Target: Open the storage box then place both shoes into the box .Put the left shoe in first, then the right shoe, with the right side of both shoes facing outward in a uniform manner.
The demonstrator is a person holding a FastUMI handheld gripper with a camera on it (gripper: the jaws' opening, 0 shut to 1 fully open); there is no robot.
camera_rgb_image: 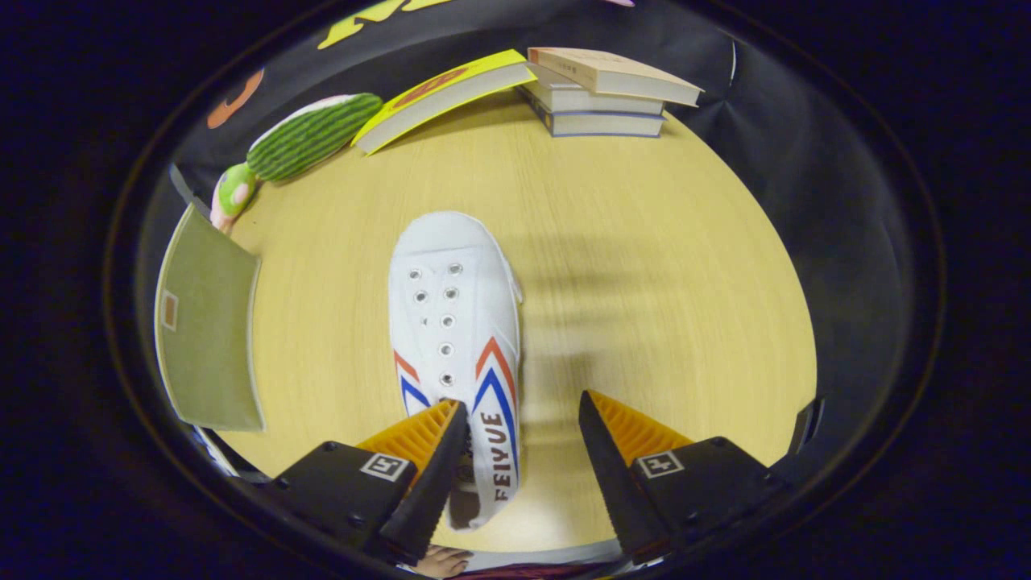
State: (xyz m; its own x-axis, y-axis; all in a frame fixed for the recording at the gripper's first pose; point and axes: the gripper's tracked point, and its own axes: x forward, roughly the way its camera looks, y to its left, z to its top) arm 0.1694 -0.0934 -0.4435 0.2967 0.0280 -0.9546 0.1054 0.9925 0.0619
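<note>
A white canvas shoe (pixel 455 322) with red and blue chevrons lies on the wooden table (pixel 644 266), toe pointing away from me. My gripper (pixel 522 403) is open over its heel end. One finger (pixel 427 451) sits above the shoe's opening. The other finger (pixel 620 451) stands clear of the shoe on its far side, above bare table. The shoe's lettered side wall lies between the two. The olive-green storage box (pixel 209 322) stands off to the side of the shoe; I see one flat face of it and cannot tell whether it is open.
A stack of books (pixel 604 97) and a leaning yellow book (pixel 443 97) stand at the table's far edge. A green cactus plush (pixel 310 137) lies beyond the box. Black cloth walls in the table.
</note>
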